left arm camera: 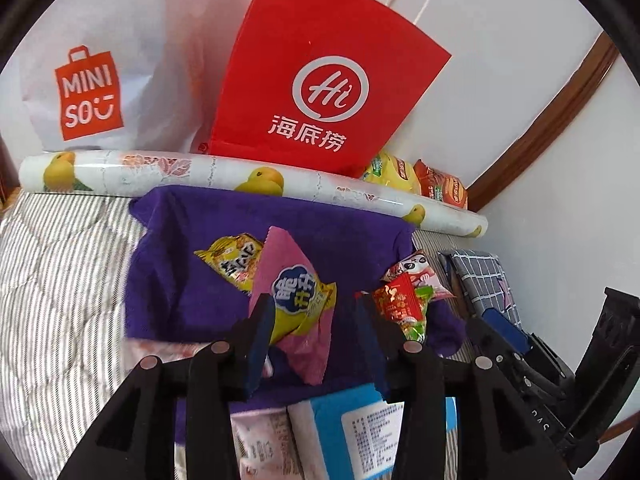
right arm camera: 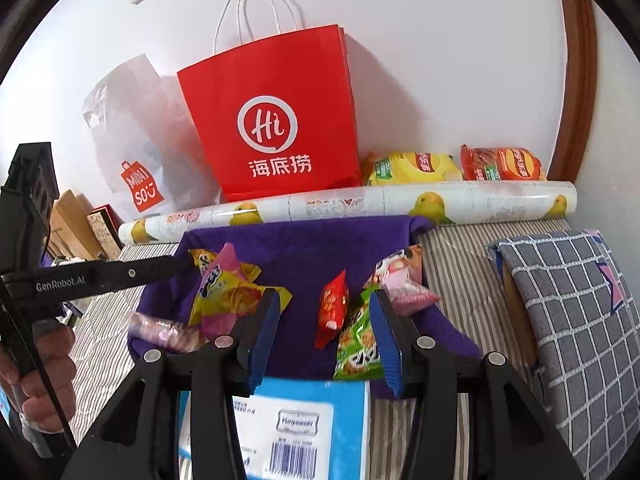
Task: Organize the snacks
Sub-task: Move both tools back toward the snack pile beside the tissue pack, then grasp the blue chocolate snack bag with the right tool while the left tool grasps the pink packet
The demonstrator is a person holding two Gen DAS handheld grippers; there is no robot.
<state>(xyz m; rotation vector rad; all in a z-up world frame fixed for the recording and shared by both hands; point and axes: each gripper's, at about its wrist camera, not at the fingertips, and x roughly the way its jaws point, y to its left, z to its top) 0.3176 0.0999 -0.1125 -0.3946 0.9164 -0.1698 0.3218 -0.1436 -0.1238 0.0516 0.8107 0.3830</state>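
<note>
Small snack packets lie on a purple cloth (left arm camera: 192, 280) on a striped bed. In the left wrist view my left gripper (left arm camera: 316, 312) is open, its jaws either side of a pink and yellow packet (left arm camera: 298, 300), with a yellow packet (left arm camera: 232, 256) behind it and red, green and pink packets (left arm camera: 404, 304) to the right. In the right wrist view my right gripper (right arm camera: 324, 312) is open above the cloth (right arm camera: 304, 248), a red packet (right arm camera: 334, 306) between its jaws and a green packet (right arm camera: 356, 344) by the right finger. The left gripper's arm (right arm camera: 100, 276) reaches in from the left.
A red paper bag (right arm camera: 276, 120) and a white Miniso bag (left arm camera: 88, 92) lean on the wall behind a fruit-printed roll (right arm camera: 360, 200). Two larger snack bags (right arm camera: 456, 166) sit beside the red bag. A checked pillow (right arm camera: 568, 304) lies right. A blue box (right arm camera: 304, 420) sits below the grippers.
</note>
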